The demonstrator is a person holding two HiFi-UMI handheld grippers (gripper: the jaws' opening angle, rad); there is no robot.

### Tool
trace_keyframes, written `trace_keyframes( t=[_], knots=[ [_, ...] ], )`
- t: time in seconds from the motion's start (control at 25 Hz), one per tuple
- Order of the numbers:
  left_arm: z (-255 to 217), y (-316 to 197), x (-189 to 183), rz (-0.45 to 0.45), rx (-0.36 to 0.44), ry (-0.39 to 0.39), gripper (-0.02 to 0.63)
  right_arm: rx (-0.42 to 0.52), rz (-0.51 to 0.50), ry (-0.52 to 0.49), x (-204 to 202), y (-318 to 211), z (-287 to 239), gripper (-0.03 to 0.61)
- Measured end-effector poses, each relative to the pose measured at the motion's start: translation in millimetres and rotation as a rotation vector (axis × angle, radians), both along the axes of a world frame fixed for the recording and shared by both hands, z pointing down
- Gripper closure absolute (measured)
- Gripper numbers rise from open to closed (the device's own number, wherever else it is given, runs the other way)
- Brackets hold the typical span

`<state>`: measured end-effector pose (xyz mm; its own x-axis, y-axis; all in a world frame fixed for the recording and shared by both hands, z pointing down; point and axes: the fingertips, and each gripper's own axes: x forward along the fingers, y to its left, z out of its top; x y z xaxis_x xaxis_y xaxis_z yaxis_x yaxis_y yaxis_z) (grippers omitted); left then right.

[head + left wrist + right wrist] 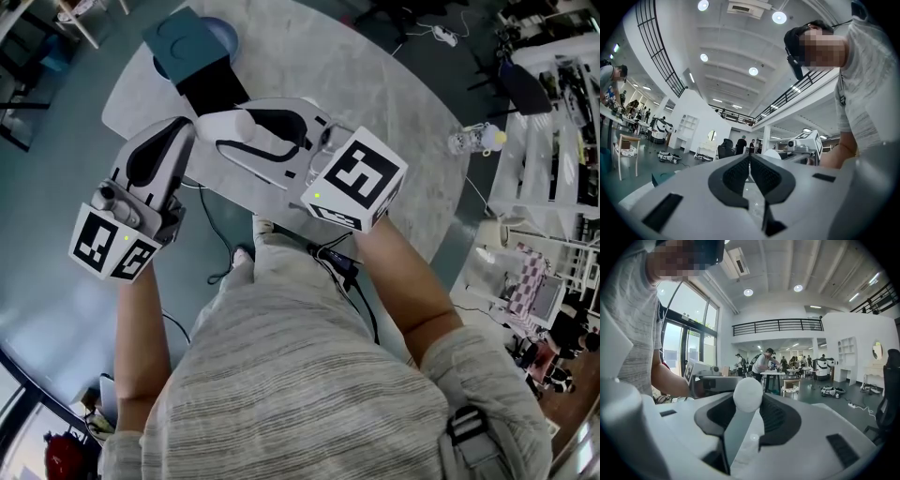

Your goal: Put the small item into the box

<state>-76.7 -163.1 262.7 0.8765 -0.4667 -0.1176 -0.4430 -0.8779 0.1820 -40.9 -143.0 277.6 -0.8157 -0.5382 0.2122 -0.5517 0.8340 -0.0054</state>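
My right gripper (749, 401) is shut on a long white item with a rounded end (747, 393), which stands between its dark pads. In the head view this gripper (208, 127) points away from me over the edge of a round white table (309, 56), with the white item (228, 125) at its tip. My left gripper (186, 127) is close beside it on the left, and its jaws (750, 159) are pressed together on nothing. A teal box (187, 37) with a black part on its near side stands just beyond both tips.
The box sits by a blue round thing (223, 36) at the table's far left. On the grey floor lie a bottle (476, 139) and cables (220, 253). White shelves (553, 141) stand at the right. Several people work at a far table (764, 364).
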Motion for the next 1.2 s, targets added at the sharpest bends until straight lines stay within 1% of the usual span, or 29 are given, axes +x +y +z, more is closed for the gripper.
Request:
trace_keyframes(
  t=[0.36,0.72,1.04,1.2],
  knots=[
    [30,-30,1,-0.06,-0.036,-0.001,0.589,-0.057,-0.038,0.036,1,-35,31,0.407],
    [61,-59,-3,-0.1,-0.084,0.006,0.588,-0.134,-0.039,0.067,5,-72,65,0.407],
    [85,-84,-11,-0.117,-0.116,0.004,0.588,-0.167,-0.034,0.105,1,-108,89,0.407],
    [97,-94,-12,-0.125,-0.138,0.001,0.589,-0.201,-0.021,0.135,5,-126,110,0.407]
  ],
)
